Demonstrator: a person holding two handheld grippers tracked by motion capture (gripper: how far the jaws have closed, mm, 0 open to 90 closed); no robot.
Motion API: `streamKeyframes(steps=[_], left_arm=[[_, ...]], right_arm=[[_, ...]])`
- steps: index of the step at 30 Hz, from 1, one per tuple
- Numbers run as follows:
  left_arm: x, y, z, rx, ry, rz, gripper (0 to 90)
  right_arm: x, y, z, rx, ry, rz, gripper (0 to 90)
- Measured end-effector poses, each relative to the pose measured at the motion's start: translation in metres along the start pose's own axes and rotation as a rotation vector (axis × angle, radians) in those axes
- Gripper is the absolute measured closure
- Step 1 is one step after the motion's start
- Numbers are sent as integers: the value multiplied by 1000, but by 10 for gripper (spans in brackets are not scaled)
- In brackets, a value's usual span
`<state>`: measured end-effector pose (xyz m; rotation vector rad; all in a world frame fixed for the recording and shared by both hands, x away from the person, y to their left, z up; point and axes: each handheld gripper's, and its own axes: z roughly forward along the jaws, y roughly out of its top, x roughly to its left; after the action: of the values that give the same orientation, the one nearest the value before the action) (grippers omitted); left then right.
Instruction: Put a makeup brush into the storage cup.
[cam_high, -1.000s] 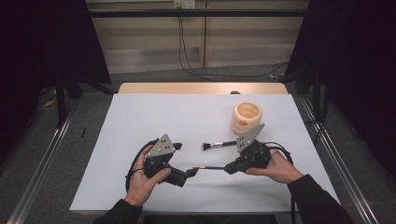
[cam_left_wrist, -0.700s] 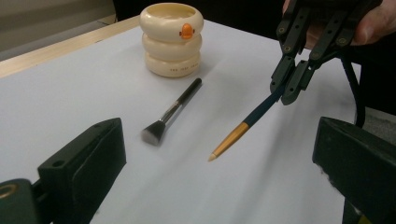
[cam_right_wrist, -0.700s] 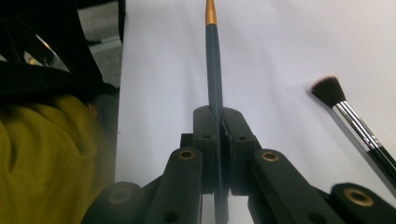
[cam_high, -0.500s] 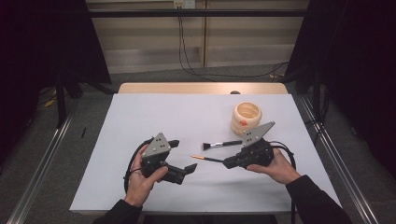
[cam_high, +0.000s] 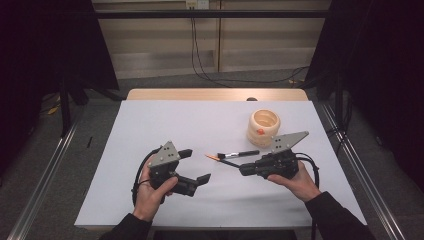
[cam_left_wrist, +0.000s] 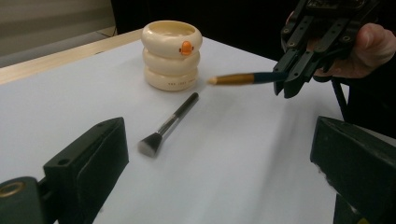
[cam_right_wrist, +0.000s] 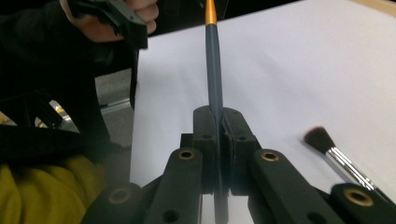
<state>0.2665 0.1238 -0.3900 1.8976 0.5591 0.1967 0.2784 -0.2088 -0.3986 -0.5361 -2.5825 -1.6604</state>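
Clamping a pencil (cam_right_wrist: 213, 70), right gripper (cam_right_wrist: 217, 116), tip cut off above

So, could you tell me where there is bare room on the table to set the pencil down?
The whole far-left stretch of the white table is bare, from the left gripper to the far edge. A smaller patch lies along the near edge between the hands. It is crowded at the right, around the holder, brush, pencil and right gripper.

Brush (cam_high: 239, 154) on table (cam_high: 150, 125), before ringed pot (cam_high: 264, 127); pencil (cam_high: 220, 160) just before brush.
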Motion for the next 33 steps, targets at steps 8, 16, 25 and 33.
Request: streamKeyframes(steps=[8, 16, 25, 33], left_arm=[[-2, 1, 3, -3, -6, 12, 43], [-3, 3, 4, -21, -6, 0, 44], [-5, 6, 9, -59, -3, -6, 44], [-12, 17, 16, -114, -22, 8, 52]], right_arm=[[3, 3, -2, -55, -25, -11, 853], [3, 4, -7, -149, -52, 12, 853], [6, 6, -6, -211, -50, 7, 853], [6, 7, -8, -226, -44, 12, 853]])
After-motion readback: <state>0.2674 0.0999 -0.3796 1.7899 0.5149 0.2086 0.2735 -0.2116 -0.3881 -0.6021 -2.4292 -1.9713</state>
